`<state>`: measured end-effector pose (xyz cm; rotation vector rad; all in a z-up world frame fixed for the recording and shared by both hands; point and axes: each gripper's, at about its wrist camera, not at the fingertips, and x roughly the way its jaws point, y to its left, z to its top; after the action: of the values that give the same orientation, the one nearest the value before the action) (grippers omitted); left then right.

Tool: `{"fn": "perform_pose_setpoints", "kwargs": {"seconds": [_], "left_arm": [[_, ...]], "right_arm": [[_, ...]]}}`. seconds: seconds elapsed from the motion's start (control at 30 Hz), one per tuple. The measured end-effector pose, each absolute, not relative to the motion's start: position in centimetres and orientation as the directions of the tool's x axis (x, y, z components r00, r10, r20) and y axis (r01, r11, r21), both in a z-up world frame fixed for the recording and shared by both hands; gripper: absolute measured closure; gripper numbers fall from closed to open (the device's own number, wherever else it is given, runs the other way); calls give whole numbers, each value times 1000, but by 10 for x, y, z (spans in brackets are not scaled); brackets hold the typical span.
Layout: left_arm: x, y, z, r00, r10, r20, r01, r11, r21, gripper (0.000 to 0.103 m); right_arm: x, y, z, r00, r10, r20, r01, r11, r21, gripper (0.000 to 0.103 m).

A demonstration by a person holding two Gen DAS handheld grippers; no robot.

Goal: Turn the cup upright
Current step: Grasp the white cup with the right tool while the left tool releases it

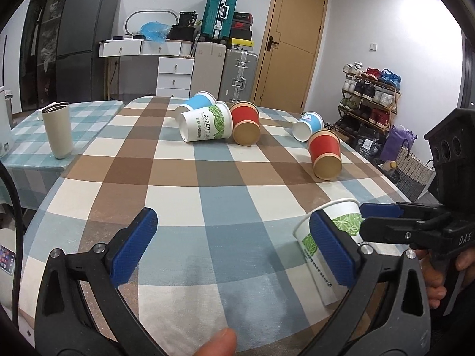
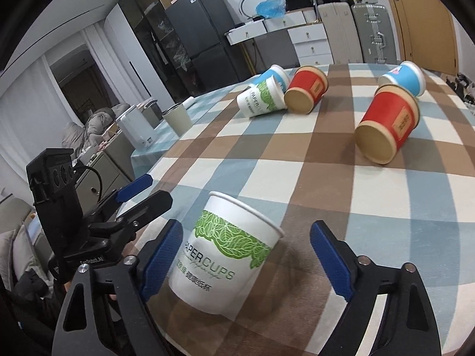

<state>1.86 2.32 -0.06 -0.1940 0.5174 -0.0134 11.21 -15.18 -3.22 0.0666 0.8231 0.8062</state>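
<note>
A white paper cup with green leaf print stands upright on the checked tablecloth, between the open fingers of my right gripper; neither pad clearly touches it. In the left wrist view the same cup sits at the lower right, partly hidden behind my left gripper's right pad. My left gripper is open and empty over the cloth. The right gripper's body reaches in from the right.
Several cups lie on their sides farther back: a white-green one, red ones, blue ones. A metal tumbler stands on the left table. The table's edge drops off to the right.
</note>
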Motion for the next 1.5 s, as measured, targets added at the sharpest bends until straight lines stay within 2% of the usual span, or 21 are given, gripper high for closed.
{"fn": "perform_pose_setpoints", "kwargs": {"seconds": [0.1,0.6,0.77,1.07,1.3,1.5], "left_arm": [[18,22,-1,880,-64,-471,-30,982,-189,1],[20,5,-6,867,-44,-497,-8,995,-103,1],[21,6,-7,860,-54,-507,-5,993,-115,1],[20,9,-7,860,-55,-507,-9,992,-123,1],[20,9,-6,860,-51,-507,-15,992,-126,1],[21,13,-6,863,-33,-505,-39,991,-130,1]], "right_arm": [[117,-148,-36,367,675,-640,-605,696,387,15],[149,-139,-53,182,704,-686,-511,664,546,20],[156,-139,-58,98,742,-664,-470,622,626,31],[154,-138,-57,88,752,-653,-475,608,636,35],[148,-142,-42,169,743,-647,-533,621,575,35],[132,-136,-23,432,621,-654,-627,728,277,35]]}}
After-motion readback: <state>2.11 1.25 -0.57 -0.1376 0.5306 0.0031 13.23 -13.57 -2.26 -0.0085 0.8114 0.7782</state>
